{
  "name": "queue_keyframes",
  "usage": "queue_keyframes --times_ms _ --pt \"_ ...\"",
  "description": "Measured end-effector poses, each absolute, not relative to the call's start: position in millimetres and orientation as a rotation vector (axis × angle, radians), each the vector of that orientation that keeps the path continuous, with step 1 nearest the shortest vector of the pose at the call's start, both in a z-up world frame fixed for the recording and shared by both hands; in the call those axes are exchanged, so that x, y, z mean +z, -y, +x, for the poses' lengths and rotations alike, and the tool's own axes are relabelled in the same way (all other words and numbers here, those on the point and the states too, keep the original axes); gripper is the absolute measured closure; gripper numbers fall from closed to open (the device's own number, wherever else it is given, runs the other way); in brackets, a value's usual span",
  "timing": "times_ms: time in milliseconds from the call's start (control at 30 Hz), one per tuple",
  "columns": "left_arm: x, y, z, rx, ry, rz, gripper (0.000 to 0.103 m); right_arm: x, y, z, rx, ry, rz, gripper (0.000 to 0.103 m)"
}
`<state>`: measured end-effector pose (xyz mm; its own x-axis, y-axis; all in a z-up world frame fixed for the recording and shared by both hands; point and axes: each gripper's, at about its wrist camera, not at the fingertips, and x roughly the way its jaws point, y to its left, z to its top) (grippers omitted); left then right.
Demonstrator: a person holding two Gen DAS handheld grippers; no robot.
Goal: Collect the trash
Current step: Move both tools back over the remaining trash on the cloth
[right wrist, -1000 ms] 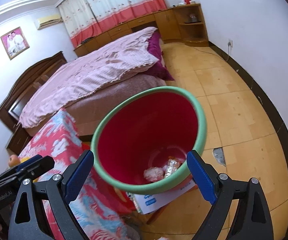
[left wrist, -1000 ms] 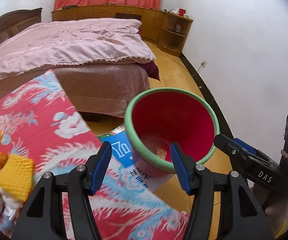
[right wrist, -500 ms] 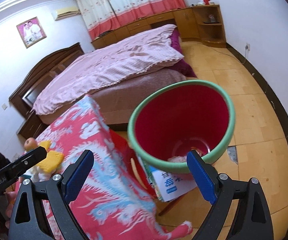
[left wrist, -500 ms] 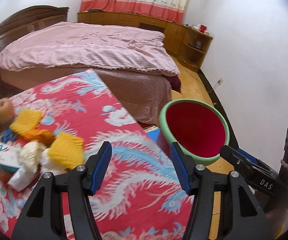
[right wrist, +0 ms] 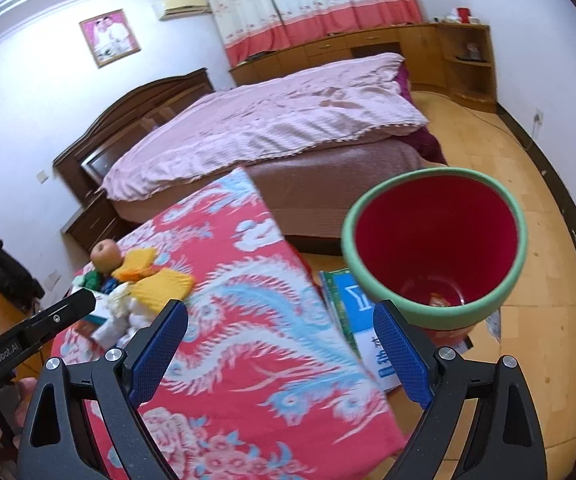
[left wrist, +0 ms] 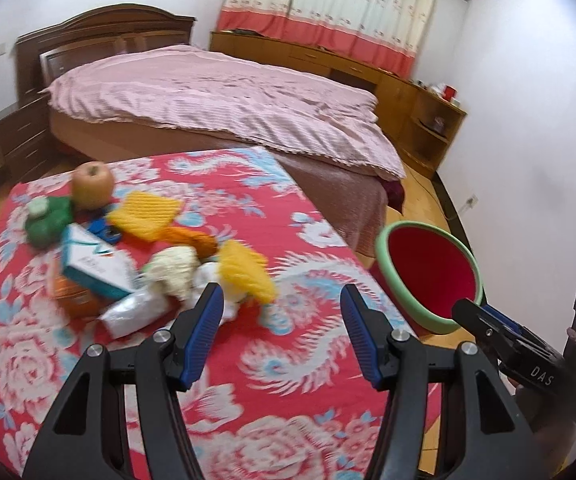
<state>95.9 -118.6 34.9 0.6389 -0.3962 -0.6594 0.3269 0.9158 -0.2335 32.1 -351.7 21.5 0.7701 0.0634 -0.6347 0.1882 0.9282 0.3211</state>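
L claw and R claw both released, nothing btwn pads, above table. Trash pile on table's far-left part w/ apple; red bin on floor just off table's right edge, bed beyond table.
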Motion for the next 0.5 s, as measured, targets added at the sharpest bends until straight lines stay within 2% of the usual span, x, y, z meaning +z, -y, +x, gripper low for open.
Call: queue_keyframes --times_ms 500 --pt "16 36 123 -0.204 -0.777 -0.169 0.042 8 281 86 0.068 -0.770 0.307 0.009"
